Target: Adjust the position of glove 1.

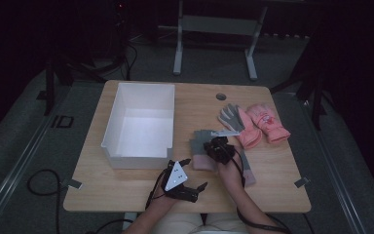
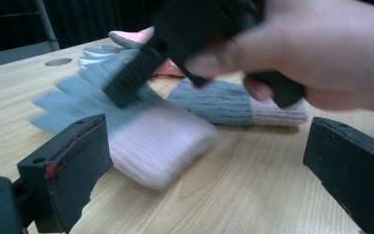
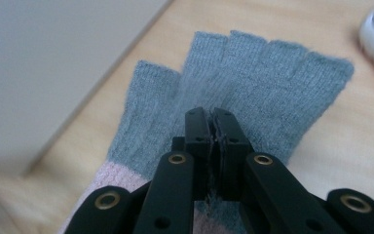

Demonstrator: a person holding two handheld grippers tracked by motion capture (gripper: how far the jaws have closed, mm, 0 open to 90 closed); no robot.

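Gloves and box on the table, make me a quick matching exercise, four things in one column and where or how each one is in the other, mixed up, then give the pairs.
Things:
1. white box
2. pink gloves
3. grey glove with pink cuff
4. left gripper

Descriptions:
A. jaws apart, at the near table edge
B. pinched between the right gripper's shut jaws
C. on the left half of the table, nothing inside
D. lying at the far right of the table

Pairs: 1-C, 2-D, 3-B, 4-A
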